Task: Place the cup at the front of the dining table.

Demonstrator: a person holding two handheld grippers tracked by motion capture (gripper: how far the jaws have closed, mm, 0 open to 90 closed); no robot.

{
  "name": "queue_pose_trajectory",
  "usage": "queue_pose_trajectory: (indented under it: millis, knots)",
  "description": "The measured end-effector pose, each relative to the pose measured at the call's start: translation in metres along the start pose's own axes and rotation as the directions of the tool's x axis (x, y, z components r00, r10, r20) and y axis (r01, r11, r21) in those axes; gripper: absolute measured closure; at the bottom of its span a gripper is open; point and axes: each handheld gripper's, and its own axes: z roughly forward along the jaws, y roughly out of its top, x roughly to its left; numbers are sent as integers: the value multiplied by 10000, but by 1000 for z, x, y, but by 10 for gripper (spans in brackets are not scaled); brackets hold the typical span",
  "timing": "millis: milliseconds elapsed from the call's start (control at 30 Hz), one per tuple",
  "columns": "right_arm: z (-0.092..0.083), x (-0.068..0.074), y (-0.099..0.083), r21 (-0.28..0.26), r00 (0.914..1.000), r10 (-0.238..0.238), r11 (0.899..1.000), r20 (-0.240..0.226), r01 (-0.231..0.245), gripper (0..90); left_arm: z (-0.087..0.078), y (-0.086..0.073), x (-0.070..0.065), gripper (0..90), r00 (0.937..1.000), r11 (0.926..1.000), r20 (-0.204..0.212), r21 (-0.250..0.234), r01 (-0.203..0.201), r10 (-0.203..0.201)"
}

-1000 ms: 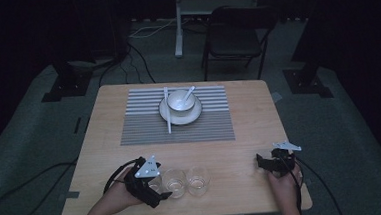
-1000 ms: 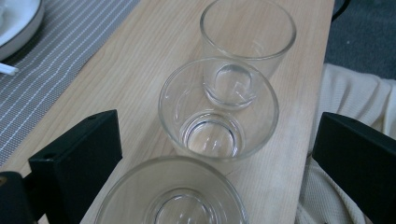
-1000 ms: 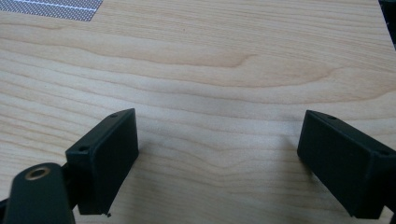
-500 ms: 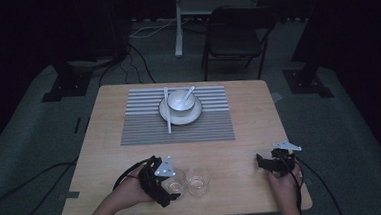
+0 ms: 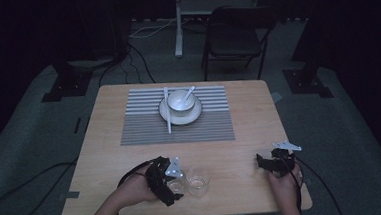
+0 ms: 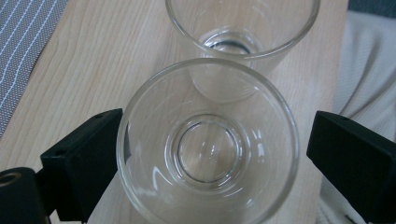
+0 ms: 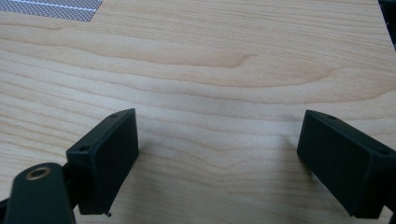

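Observation:
Two clear empty glasses stand side by side near the table's front edge. The left glass (image 5: 177, 185) (image 6: 208, 149) stands between the jaws of my left gripper (image 5: 175, 187) (image 6: 217, 133). Its jaws have just been closing around that glass. The left pad (image 6: 88, 158) is at the glass wall, and a thin gap remains at the right pad (image 6: 350, 158). The second glass (image 5: 199, 179) (image 6: 243, 28) stands just beyond it, close by or touching. My right gripper (image 5: 263, 163) (image 7: 217, 140) rests open on bare wood at the front right, with nothing between its jaws.
A striped grey placemat (image 5: 145, 130) lies at the far middle of the wooden table (image 5: 106, 157). On it stands a white plate (image 5: 181, 118) with a bowl (image 5: 180, 100) and spoon (image 5: 190, 91), and chopsticks (image 5: 168, 114) beside the bowl. A chair (image 5: 234, 34) stands beyond the table.
My left gripper has slid to the right along the front edge and now has the left glass between its jaws. The right gripper has stayed in place.

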Motion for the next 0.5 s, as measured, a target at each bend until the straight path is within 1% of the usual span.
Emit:
queue_pose_trajectory:
  millis: [33,67,133,167,233,300,500]
  knots:
    - [0,0,0,0,10000,-2,10000,0,2,120,1,0,0,72,9999,9999,-93,107,-102,103]
    - [0,0,0,1,10000,0,10000,0,0,120,2,0,1,90,9999,9999,-101,103,-102,103]
    - [0,0,0,0,10000,0,10000,0,0,120,0,-2,4,139,10000,10000,-52,27,-5,5]
    - [0,0,0,4,10000,-2,10000,-1,2,120,0,-2,5,150,10000,10000,57,13,41,-41]
    - [0,0,0,0,10000,0,10000,0,0,120,0,-2,5,172,10000,10000,-4,50,32,-32]
    - [0,0,0,0,10000,-2,10000,-1,2,120,3,-2,5,171,10000,9997,-72,246,-51,53]
    - [0,0,0,0,10000,-1,10000,0,1,120,5,0,4,170,9999,9990,-67,435,-85,88]
